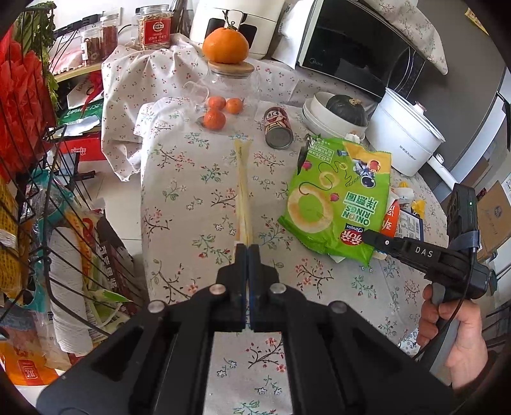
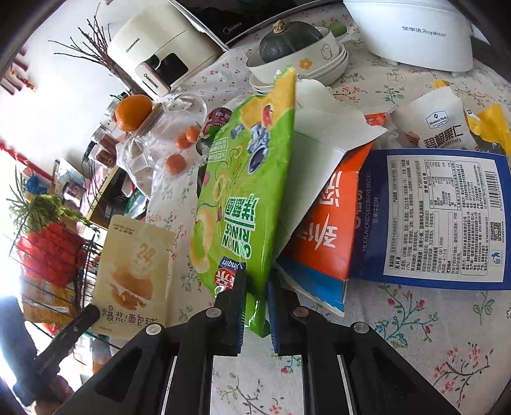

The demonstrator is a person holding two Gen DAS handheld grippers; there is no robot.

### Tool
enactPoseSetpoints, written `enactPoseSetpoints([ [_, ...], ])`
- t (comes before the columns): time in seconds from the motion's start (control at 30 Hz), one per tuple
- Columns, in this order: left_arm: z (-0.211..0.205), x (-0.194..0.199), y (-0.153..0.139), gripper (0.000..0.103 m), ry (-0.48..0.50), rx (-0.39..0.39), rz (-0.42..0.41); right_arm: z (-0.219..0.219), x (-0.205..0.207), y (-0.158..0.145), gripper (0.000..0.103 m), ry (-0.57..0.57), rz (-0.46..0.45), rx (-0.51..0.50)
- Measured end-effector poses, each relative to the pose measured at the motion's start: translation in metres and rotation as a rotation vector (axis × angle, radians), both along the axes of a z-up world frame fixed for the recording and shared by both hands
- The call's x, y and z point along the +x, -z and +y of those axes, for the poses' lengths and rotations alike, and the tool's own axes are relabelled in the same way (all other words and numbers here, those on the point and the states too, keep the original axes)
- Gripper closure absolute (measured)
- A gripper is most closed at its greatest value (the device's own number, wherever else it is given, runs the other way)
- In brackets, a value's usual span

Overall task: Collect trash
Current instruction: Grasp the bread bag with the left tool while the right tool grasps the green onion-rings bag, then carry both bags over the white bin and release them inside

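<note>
My left gripper (image 1: 247, 247) is shut on a cream bread-ball pouch (image 1: 243, 191), held edge-on above the floral tablecloth; its printed face shows in the right wrist view (image 2: 131, 271). My right gripper (image 2: 255, 287) is shut on the bottom edge of a green onion-rings bag (image 2: 246, 191), lifting it off the trash pile; it also shows in the left wrist view (image 1: 338, 198). Under it lie an orange carton (image 2: 325, 230), a blue biscuit box (image 2: 437, 217) and a white nut packet (image 2: 437, 124). A red can (image 1: 277, 127) lies on its side.
A glass jar with an orange on its lid (image 1: 228, 79), loose small oranges (image 1: 214, 118), stacked bowls holding a squash (image 1: 335, 115), a white cooker (image 1: 405, 134), a microwave (image 1: 361, 48) and an air fryer (image 1: 236, 22) crowd the back. A wire rack (image 1: 48, 191) stands left of the table.
</note>
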State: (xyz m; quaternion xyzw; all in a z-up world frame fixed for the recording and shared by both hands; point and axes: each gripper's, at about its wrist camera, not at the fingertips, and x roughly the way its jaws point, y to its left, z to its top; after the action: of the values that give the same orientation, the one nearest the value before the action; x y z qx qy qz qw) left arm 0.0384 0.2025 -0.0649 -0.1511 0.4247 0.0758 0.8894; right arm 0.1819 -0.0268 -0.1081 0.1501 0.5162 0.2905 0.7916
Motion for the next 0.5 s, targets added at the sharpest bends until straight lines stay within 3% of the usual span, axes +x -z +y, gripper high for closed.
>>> enactPoseSetpoints([
  [0.23,-0.002,-0.005,-0.016,0.102,0.003,-0.009,-0.048,-0.006,-0.018,-0.044,0.099,-0.038,-0.118,-0.014],
  [0.5,-0.028,-0.004,-0.029,0.102,0.057,-0.014,-0.092,-0.047,-0.034,-0.079,0.1,-0.004,-0.18,-0.011],
])
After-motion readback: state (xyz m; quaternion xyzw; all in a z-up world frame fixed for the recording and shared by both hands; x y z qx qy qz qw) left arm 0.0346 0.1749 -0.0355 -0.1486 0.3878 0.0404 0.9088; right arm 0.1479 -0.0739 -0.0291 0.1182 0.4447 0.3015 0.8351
